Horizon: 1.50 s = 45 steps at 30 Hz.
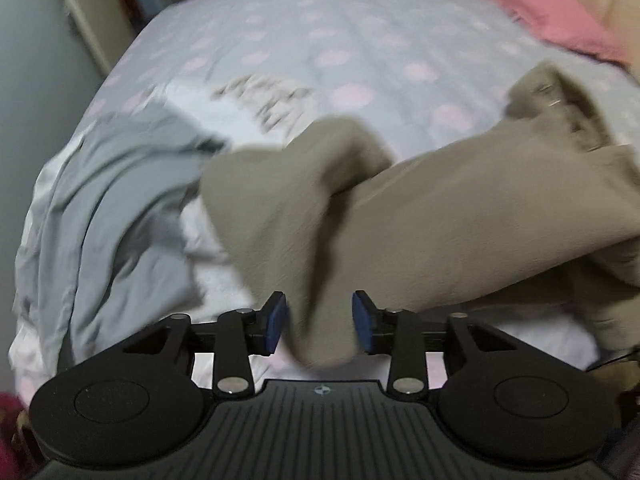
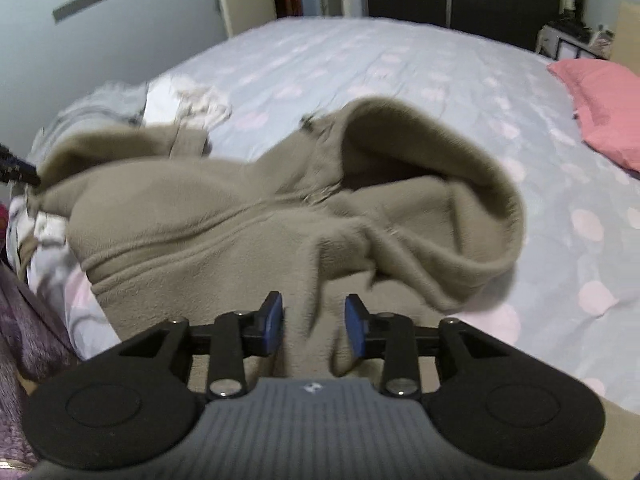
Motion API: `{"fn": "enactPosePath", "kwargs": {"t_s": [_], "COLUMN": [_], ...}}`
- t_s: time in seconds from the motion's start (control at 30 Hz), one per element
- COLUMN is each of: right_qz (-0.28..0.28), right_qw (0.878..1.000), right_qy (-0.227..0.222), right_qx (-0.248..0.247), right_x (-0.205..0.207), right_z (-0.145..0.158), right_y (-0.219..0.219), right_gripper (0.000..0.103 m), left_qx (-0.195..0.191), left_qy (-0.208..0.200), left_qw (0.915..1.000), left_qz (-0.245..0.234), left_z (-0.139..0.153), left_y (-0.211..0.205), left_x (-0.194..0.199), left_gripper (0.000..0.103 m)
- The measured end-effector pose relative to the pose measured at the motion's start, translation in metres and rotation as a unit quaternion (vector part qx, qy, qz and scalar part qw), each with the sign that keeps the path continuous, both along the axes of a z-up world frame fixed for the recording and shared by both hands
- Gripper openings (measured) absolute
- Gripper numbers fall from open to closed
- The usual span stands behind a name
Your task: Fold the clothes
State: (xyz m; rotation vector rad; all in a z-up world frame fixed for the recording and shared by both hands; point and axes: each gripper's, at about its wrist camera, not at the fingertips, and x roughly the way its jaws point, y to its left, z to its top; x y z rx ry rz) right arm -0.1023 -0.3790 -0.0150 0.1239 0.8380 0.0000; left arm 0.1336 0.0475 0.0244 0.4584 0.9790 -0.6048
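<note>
An olive-brown fleece hoodie lies crumpled on the bed. In the left wrist view a hanging fold of it sits between the blue pads of my left gripper, whose jaws stand apart without pinching the cloth. In the right wrist view the hoodie shows its zip and its hood, which gapes toward the right. My right gripper hovers over the near edge with its jaws apart and a ridge of fleece loose between the pads.
A grey garment and a white printed one lie heaped at the bed's left. The sheet is grey-blue with pink dots. A pink pillow lies far right. Purple fabric sits at the near left, and a pale wall stands to the left.
</note>
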Motion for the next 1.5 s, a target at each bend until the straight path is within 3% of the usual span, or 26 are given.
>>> {"fn": "enactPosePath", "kwargs": {"t_s": [0.03,0.17,0.37,0.47,0.63,0.73,0.87,1.0,1.07,1.1,1.33,1.5], "right_qz": [-0.009,-0.061,-0.094,-0.067,0.047,0.096,0.117,0.142,0.141,0.14,0.118,0.126], "right_qw": [1.0,0.998,0.995,0.997,0.994,0.99,0.992,0.989,0.989,0.989,0.992,0.991], "right_qy": [-0.006,-0.017,-0.01,0.014,0.064,0.074,0.053,0.047,0.044,0.039,0.032,0.038], "right_qx": [0.003,-0.006,-0.007,-0.026,-0.075,-0.067,-0.017,-0.015,-0.022,-0.025,-0.002,-0.013], "right_x": [-0.004,-0.012,-0.011,0.001,0.016,0.02,0.027,0.035,0.038,0.039,0.046,0.045], "right_z": [0.002,0.011,0.007,-0.01,-0.049,-0.063,-0.066,-0.069,-0.074,-0.077,-0.097,-0.091], "right_y": [-0.005,-0.038,-0.079,-0.085,-0.08,-0.079,-0.081,-0.075,-0.069,-0.065,-0.051,-0.056], "right_gripper": [0.047,0.047,0.046,0.046,0.048,0.05,0.05,0.052,0.067,0.069,0.073,0.075], "left_qx": [-0.016,-0.045,-0.067,-0.059,-0.033,-0.021,-0.024,-0.012,-0.008,-0.008,0.003,0.003], "left_qy": [-0.001,-0.02,-0.011,-0.009,0.011,0.015,0.039,0.036,0.034,0.036,0.026,0.024], "left_qw": [0.9998,0.9978,0.9944,0.9938,0.9938,0.9923,0.9914,0.9899,0.9901,0.9899,0.9886,0.9887], "left_qz": [-0.012,-0.046,-0.081,-0.094,-0.106,-0.121,-0.123,-0.137,-0.136,-0.137,-0.148,-0.148], "left_z": [0.003,0.004,-0.024,-0.047,-0.077,-0.088,-0.101,-0.108,-0.112,-0.114,-0.13,-0.137], "left_y": [-0.005,-0.04,-0.097,-0.111,-0.126,-0.131,-0.136,-0.143,-0.144,-0.144,-0.149,-0.153], "left_x": [0.0,0.01,0.039,0.052,0.066,0.072,0.077,0.077,0.078,0.079,0.08,0.088], "left_gripper": [0.035,0.035,0.035,0.035,0.035,0.035,0.035,0.042,0.047,0.048,0.062,0.071]}}
